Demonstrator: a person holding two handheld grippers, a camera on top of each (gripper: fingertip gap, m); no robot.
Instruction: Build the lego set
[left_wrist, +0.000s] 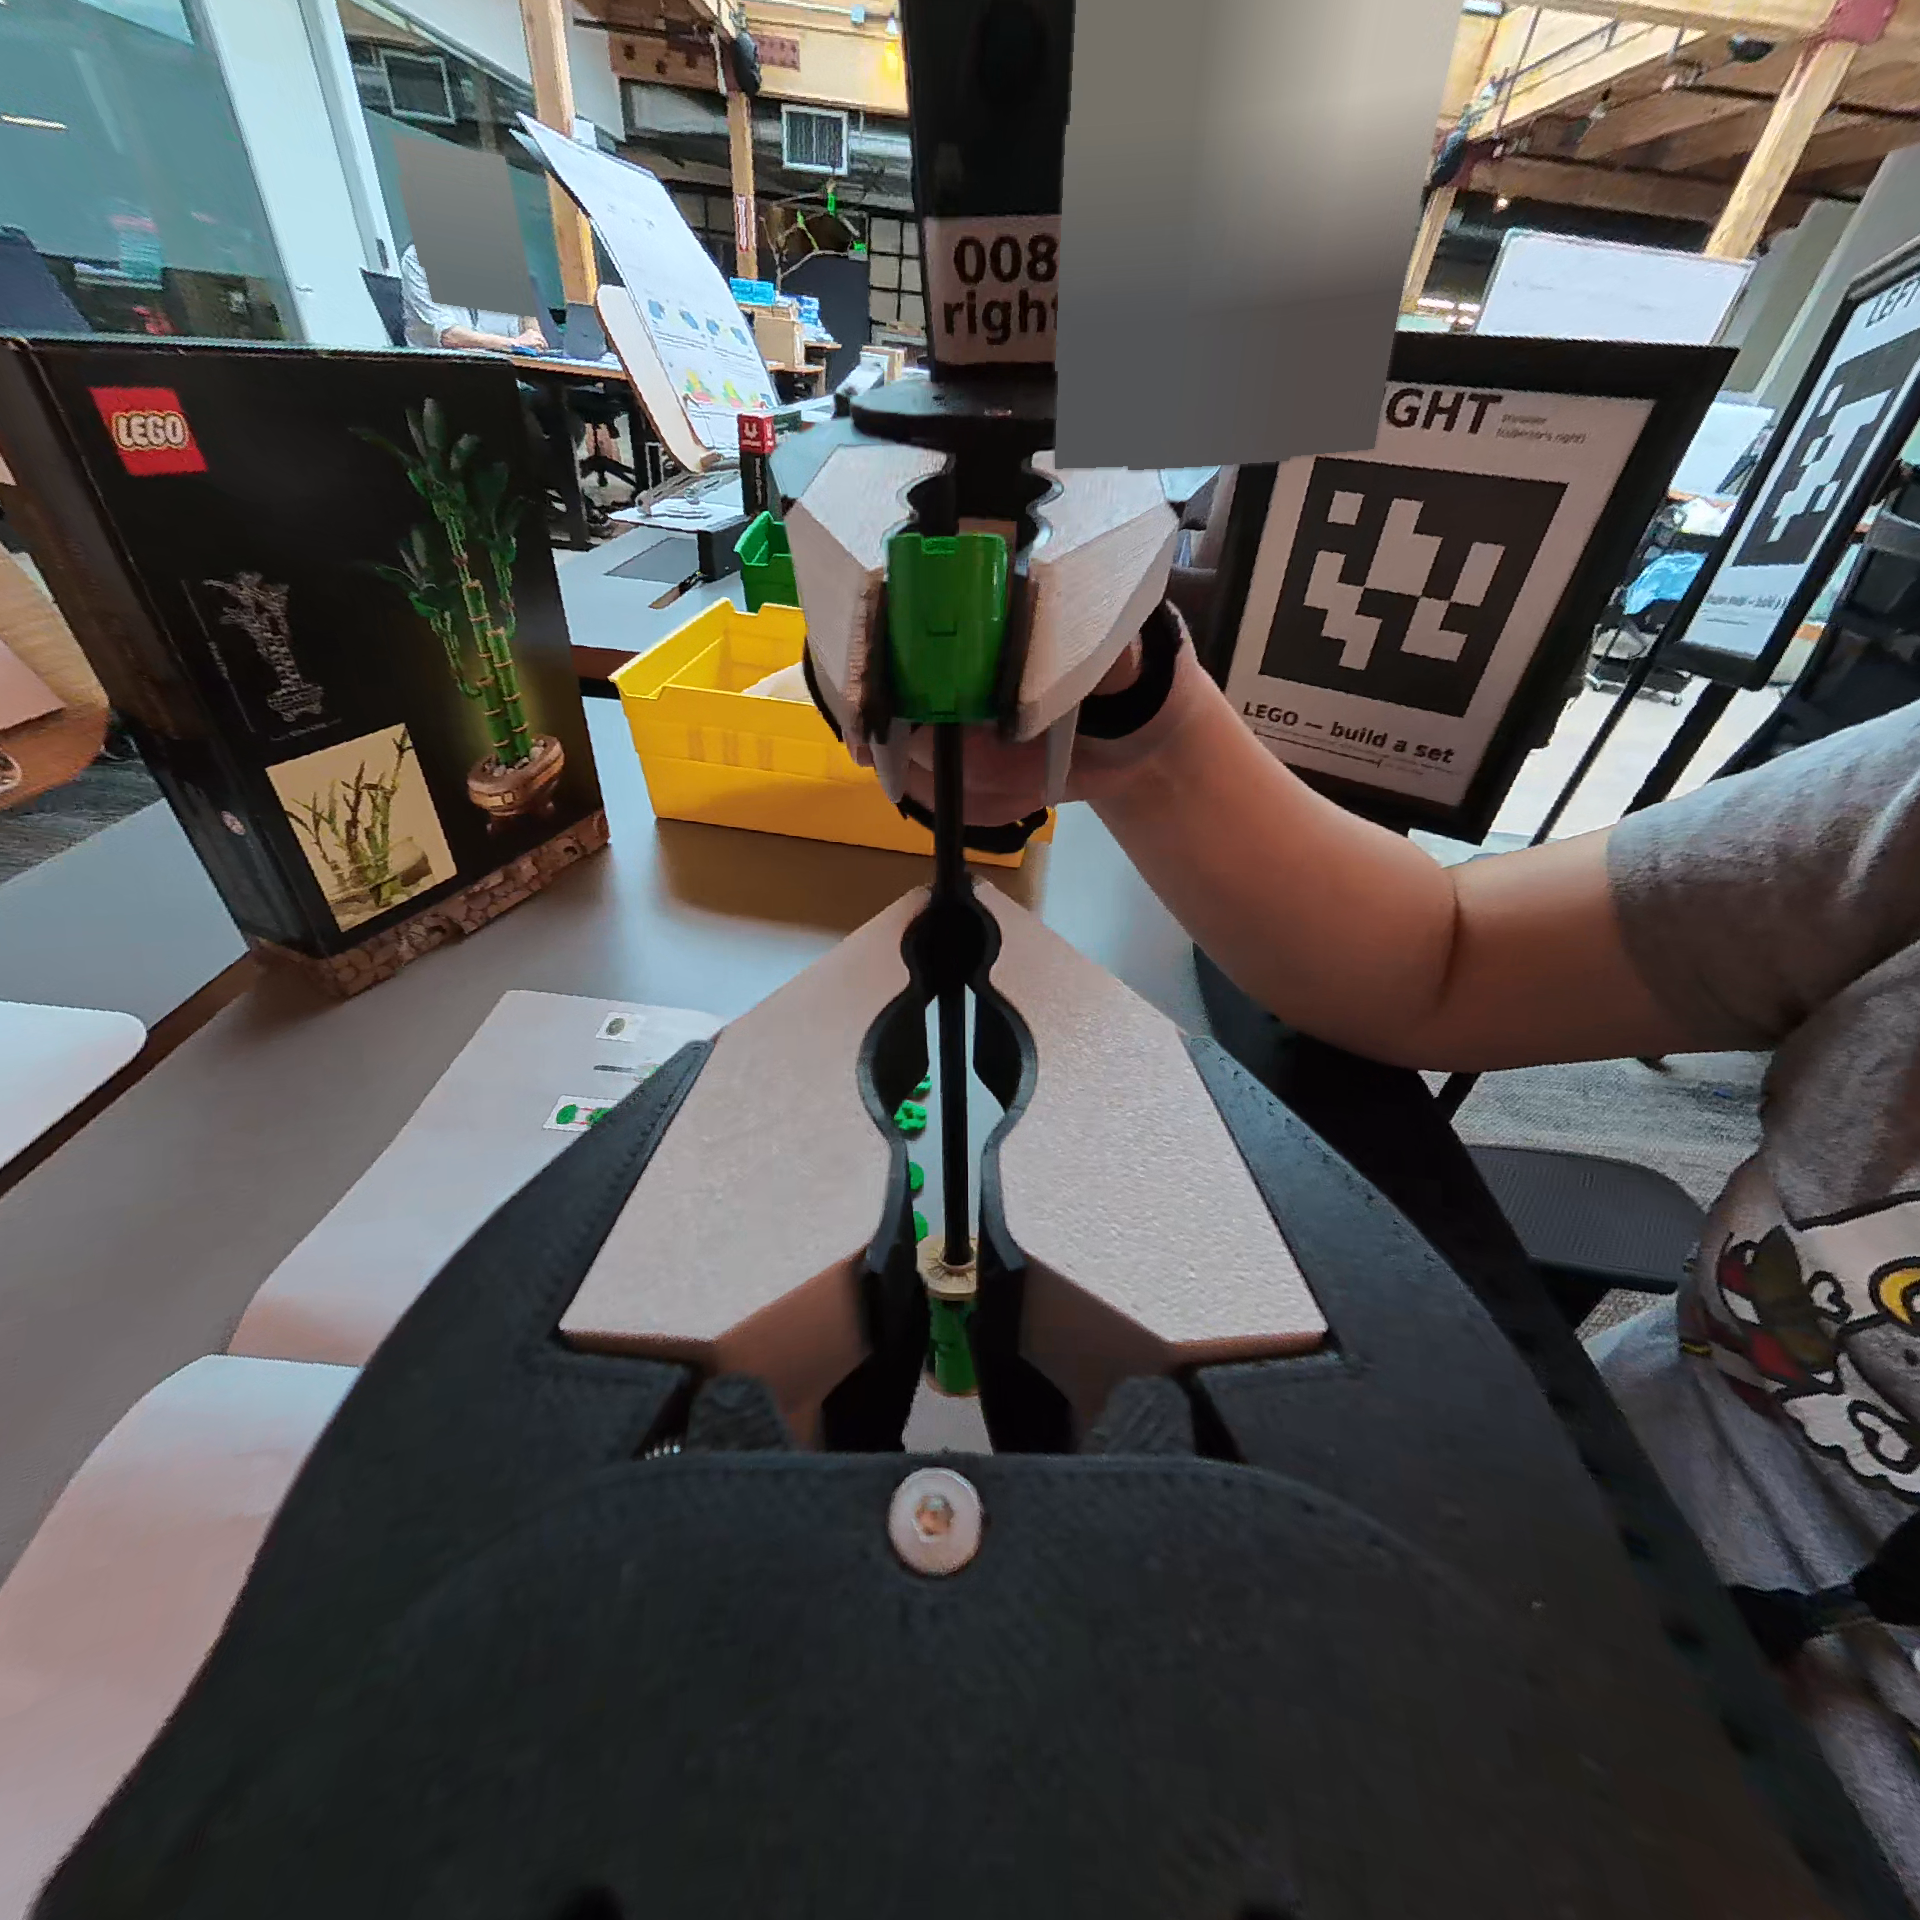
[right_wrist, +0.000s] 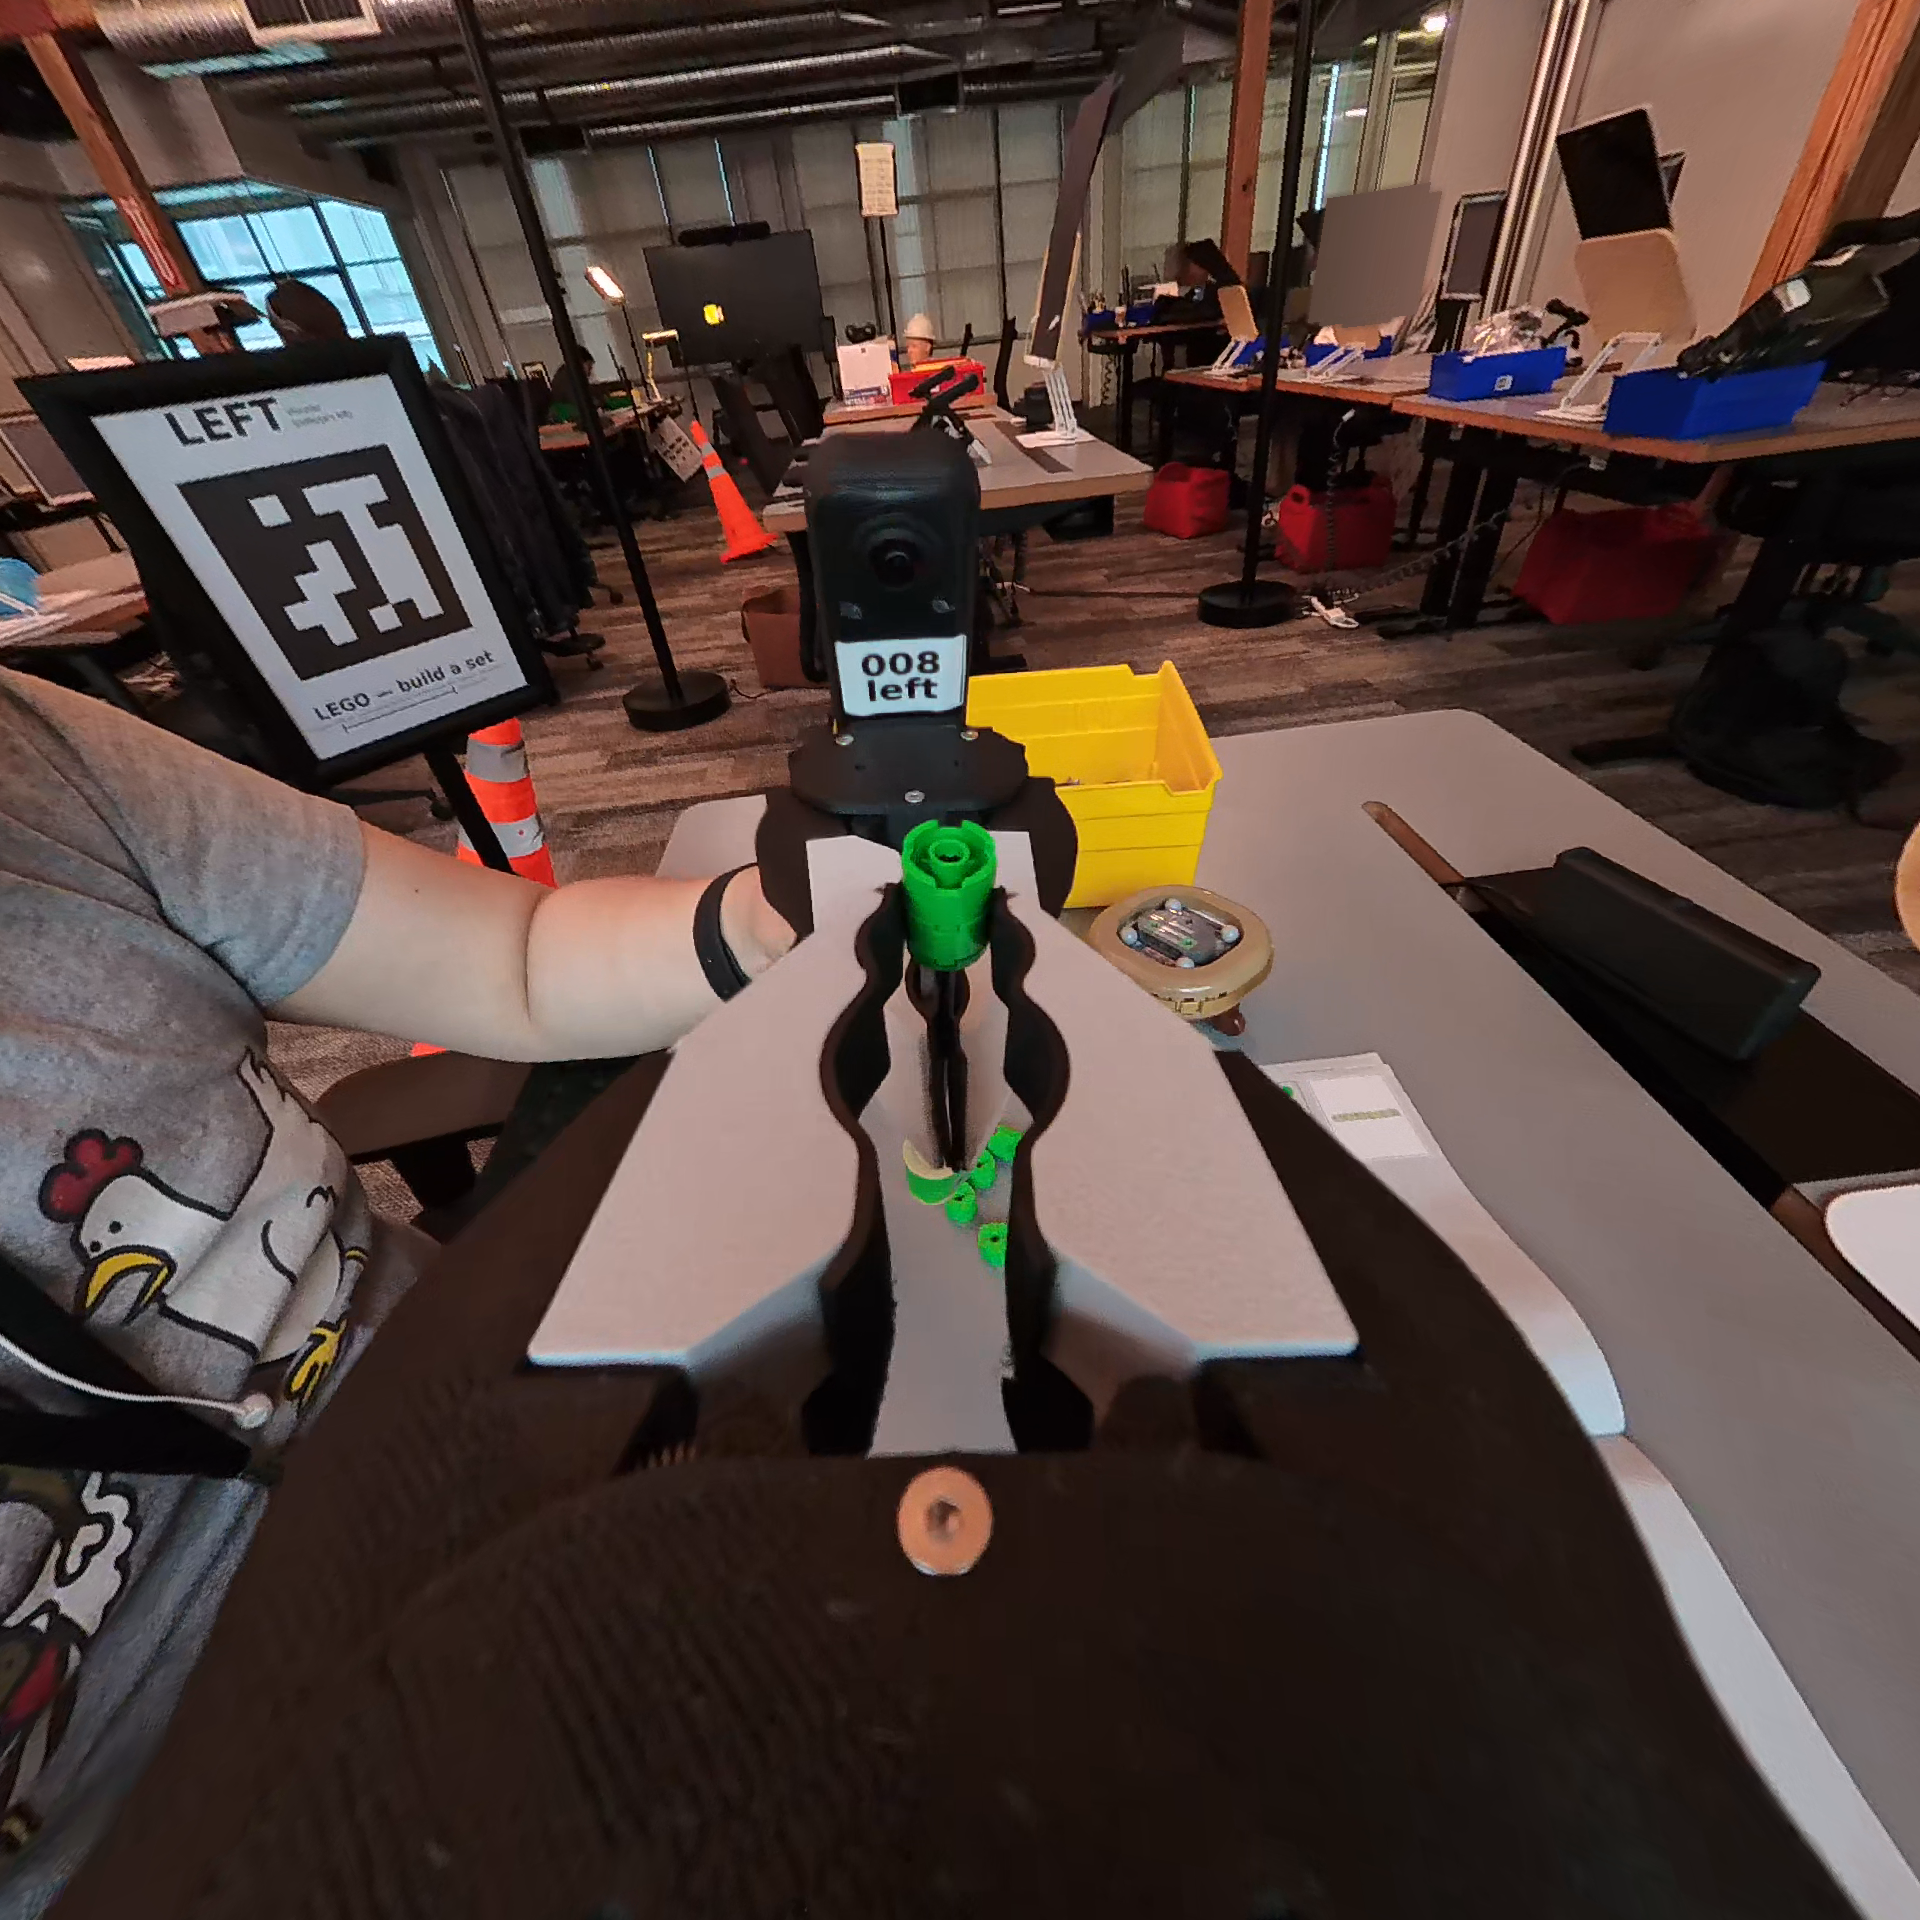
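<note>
My left gripper (left_wrist: 951, 920) is shut on a thin black axle rod (left_wrist: 949, 821), held above the table. A tan ring (left_wrist: 948, 1270) and a green piece (left_wrist: 951, 1351) sit on the rod's near end, between my fingers. My right gripper (right_wrist: 945, 925) faces the left one and is shut on a green cylinder piece (right_wrist: 945, 894), which is threaded on the rod's other end (right_wrist: 945, 1060). The cylinder also shows in the left wrist view (left_wrist: 945, 623). Several small green pieces (right_wrist: 982, 1184) lie loose on the table below.
A yellow bin (right_wrist: 1132, 779) stands on the grey table (right_wrist: 1455, 1039), with a round tan pot base (right_wrist: 1184, 940) beside it. An instruction booklet (left_wrist: 488, 1143) lies open. The set's box (left_wrist: 343, 644) stands at the left. Marker signs on stands (left_wrist: 1423, 592) are behind. The person's arm (left_wrist: 1299, 914) reaches in. There is about 5 cm between the tips of the two grippers.
</note>
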